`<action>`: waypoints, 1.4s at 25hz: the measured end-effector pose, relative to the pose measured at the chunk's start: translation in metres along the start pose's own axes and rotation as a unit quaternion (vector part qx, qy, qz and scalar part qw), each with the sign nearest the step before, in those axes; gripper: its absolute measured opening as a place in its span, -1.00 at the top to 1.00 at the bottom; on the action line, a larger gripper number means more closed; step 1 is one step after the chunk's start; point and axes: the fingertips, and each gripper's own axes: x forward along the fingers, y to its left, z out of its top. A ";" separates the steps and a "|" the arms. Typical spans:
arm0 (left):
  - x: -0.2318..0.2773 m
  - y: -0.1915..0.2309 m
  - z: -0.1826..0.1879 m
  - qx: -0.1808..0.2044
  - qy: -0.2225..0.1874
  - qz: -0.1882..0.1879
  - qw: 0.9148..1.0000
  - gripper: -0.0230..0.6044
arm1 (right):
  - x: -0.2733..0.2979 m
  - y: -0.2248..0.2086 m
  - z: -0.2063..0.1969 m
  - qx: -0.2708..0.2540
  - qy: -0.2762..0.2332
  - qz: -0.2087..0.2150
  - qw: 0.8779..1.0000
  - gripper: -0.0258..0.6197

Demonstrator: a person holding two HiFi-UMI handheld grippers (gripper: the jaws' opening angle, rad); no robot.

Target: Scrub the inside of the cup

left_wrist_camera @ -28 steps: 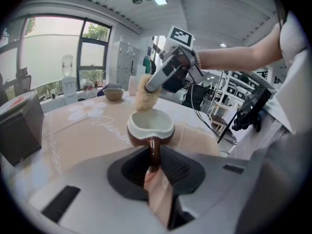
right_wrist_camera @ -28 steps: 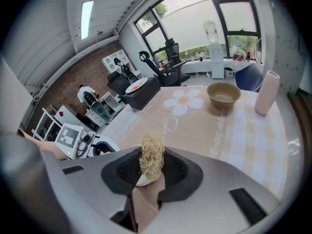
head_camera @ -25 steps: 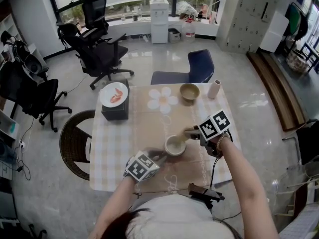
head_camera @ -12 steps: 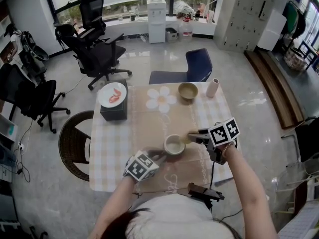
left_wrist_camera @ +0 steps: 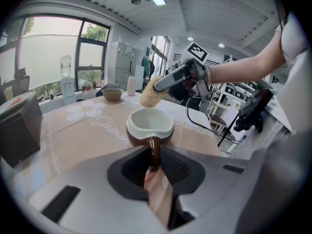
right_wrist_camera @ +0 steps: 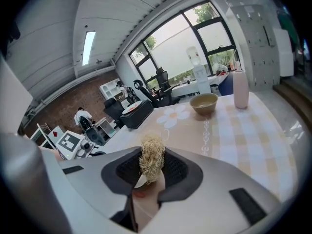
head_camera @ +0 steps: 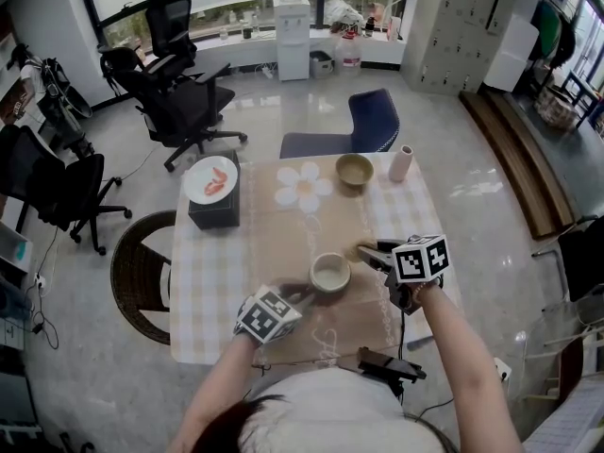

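Cup: the cup (head_camera: 330, 273) stands upright on the table (head_camera: 283, 225), near the person's edge, with its handle turned toward the person. It is brown outside and pale inside.
Left gripper: the left gripper (left_wrist_camera: 153, 160) has its jaws pressed on the cup's handle, so the cup is held firm.
Right gripper: the right gripper (right_wrist_camera: 151, 167) is clamped on a straw-coloured fibre scrubber (right_wrist_camera: 152, 157), and the tuft sticks out past the tips.
Scrubber's place: outside the cup, just beside its rim on the right in the head view. It is lifted off the table and does not touch the cup.
Done: both things are in grip and the cup is secured.
Left to do: I judge that the scrubber must go down into the cup and rub the wall and the bottom.
Inside of the cup: it looks plain and pale (too small to say whether it is clean or already scrubbed).
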 end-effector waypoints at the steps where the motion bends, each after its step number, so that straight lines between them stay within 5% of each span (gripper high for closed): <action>1: 0.000 0.000 -0.001 0.001 0.001 0.001 1.000 0.71 | 0.003 0.001 0.000 -0.007 0.004 -0.003 1.000 0.63; 10: 0.000 0.002 -0.001 -0.001 0.002 0.004 1.000 0.71 | 0.003 -0.003 -0.015 0.007 0.045 -0.011 0.999 0.63; 19: -0.001 0.000 -0.002 0.000 0.008 0.005 1.000 0.71 | -0.018 0.006 -0.032 0.001 0.034 0.001 0.999 0.63; 35: -0.001 0.002 -0.001 -0.005 0.006 0.001 1.000 0.71 | -0.024 0.053 -0.065 -0.105 0.045 0.008 0.993 0.63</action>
